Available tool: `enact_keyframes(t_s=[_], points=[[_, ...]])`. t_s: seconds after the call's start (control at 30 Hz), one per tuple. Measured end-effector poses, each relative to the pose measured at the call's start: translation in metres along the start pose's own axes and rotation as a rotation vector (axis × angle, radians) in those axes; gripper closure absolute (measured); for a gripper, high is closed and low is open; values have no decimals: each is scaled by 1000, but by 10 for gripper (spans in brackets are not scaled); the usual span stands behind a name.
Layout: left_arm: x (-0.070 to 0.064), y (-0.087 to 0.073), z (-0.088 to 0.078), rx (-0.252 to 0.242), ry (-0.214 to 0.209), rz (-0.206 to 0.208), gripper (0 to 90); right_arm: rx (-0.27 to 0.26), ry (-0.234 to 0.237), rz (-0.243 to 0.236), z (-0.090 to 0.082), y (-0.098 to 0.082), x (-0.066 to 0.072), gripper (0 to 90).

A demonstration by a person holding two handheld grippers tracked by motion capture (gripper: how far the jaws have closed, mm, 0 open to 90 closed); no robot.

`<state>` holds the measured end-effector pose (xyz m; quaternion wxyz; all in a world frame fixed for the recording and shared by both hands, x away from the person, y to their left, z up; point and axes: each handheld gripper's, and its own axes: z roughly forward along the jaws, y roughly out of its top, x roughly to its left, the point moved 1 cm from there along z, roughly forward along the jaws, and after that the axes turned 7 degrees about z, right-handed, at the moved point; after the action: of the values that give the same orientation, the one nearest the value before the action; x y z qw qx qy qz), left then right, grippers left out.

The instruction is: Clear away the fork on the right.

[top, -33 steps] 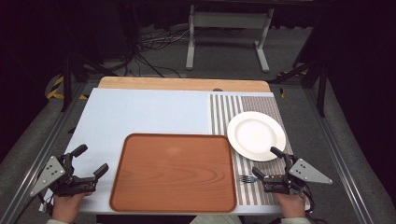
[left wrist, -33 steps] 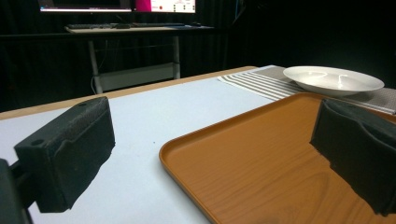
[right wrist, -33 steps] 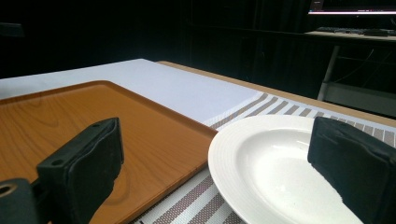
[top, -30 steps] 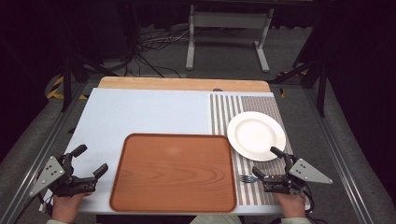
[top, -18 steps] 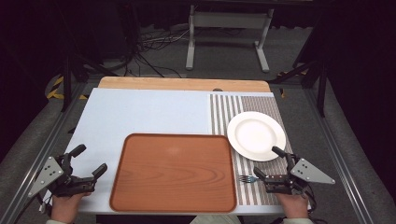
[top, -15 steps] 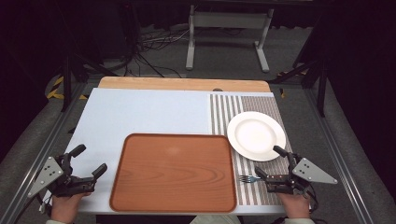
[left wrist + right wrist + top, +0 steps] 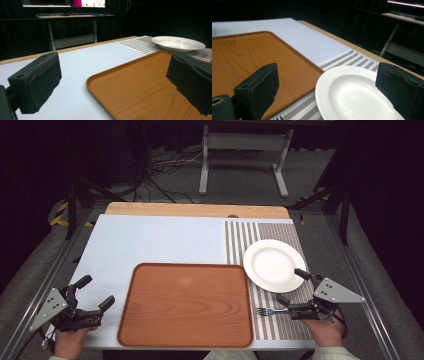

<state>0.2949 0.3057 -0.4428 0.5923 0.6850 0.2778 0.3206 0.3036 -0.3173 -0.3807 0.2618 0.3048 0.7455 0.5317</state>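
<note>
- One brown tray (image 7: 186,305) lay at the lower middle of the high view, on the pale blue mat (image 7: 150,242) that covered the counter (image 7: 195,210).
- One white plate (image 7: 274,265) sat right of middle on a striped placemat (image 7: 260,231), its near-left rim just beside the tray's upper right corner.
- One fork (image 7: 266,311) lay on the same striped placemat at the lower right, below the plate, tines pointing toward the tray.
- Two grippers were in view, one per hand.
- The left gripper (image 7: 92,293), at the lower left of the high view, had its fingers (image 7: 37,80) wide apart and empty; in the left gripper view the tray's corner lay between them.
- The right gripper (image 7: 292,286), at the lower right, also had its fingers (image 7: 258,87) wide apart, clamped on nothing. The lower finger sat just beside the fork's handle; whether it touched could not be told. The upper finger was at the plate's near-right rim.
</note>
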Motion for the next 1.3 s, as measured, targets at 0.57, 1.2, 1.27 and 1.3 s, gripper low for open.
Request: enact_keyframes(t_s=[0.57,1.2,1.27,1.3], points=[[-1,1,0,-4,-4,1,5,278,72,-55,16,16,-8,17],[-1,1,-1,-10,4,2,4,723,232,-257,42,17,-21,104],[-2,1,-1,-11,2,1,4,744,237,-272,43,17,-20,110],[-2,1,-1,-13,3,1,4,761,239,-280,44,16,-20,112]])
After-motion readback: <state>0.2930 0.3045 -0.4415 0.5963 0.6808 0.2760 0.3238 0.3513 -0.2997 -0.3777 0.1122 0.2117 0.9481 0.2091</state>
